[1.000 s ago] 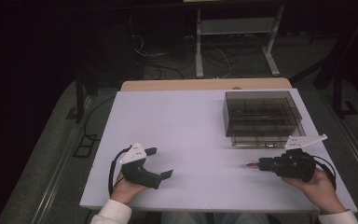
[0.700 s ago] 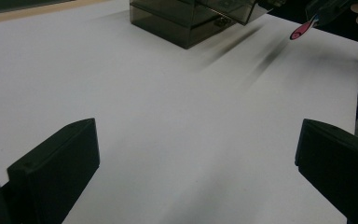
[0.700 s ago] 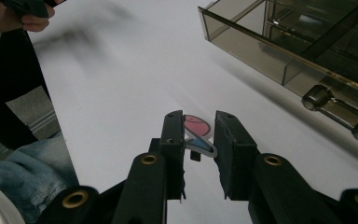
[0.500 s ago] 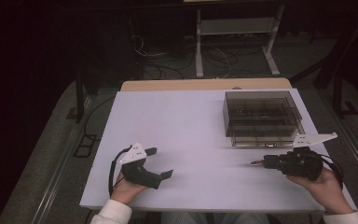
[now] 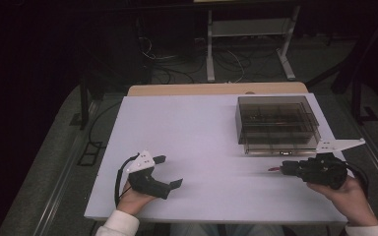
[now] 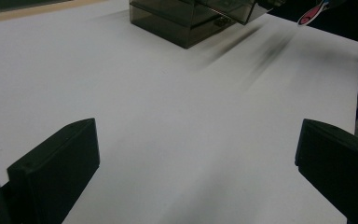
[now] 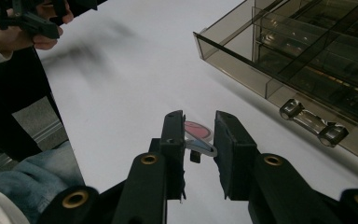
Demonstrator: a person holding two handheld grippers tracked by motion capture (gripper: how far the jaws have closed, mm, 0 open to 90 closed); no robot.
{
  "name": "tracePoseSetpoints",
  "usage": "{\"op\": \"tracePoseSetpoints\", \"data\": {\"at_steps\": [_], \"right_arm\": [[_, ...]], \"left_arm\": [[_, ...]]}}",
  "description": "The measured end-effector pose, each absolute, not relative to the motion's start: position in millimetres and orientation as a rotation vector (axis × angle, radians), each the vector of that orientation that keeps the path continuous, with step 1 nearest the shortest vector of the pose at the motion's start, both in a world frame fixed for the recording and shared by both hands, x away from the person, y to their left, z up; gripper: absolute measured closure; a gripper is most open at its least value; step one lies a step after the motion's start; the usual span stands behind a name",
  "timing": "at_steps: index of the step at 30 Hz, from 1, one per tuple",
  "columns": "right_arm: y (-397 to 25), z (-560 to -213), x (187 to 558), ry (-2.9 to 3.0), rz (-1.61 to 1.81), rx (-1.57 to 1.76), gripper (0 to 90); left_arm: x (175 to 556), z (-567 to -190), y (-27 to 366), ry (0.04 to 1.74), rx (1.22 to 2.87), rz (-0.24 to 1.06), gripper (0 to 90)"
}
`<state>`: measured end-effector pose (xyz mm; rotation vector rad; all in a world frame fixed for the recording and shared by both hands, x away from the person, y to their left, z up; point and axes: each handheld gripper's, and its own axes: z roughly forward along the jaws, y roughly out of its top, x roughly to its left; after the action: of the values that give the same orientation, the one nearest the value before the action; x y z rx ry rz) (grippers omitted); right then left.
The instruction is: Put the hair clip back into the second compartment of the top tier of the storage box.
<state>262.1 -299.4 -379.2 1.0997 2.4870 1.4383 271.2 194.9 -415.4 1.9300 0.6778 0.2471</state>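
Observation:
A small pink-and-white tool (image 7: 198, 132) sits between the jaws of my right gripper (image 7: 199, 119), which is shut on it. In the high view the right gripper (image 5: 283, 168) hovers at the table's right front, with the tool's pink tip (image 5: 274, 169) poking out to the left. A smoky see-through drawer box (image 5: 275, 123) stands just beyond it, and its lowest drawer with a metal handle (image 7: 312, 122) is pulled out a little. My left gripper (image 5: 170, 171) rests open at the table's left front, nothing between its jaws (image 6: 196, 158).
The white table (image 5: 197, 128) stretches bare between the two grippers. The pink tool (image 6: 312, 11) and the drawer box (image 6: 186, 18) appear far off in the left gripper view. Beyond the table are a metal stand (image 5: 248, 29) and cables on the floor.
My right gripper has drifted to the right with the pink tool in it. The left gripper has stayed put.

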Motion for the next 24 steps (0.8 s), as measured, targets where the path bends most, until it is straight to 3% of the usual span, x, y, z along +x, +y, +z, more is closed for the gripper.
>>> {"op": "tracePoseSetpoints", "data": {"at_steps": [24], "right_arm": [[-308.1,-351.7,262.1,2.431,1.45,1.097,73.3]], "left_arm": [[270.3,-415.9,194.5,0.69,1.928,0.25,0.0]]}}
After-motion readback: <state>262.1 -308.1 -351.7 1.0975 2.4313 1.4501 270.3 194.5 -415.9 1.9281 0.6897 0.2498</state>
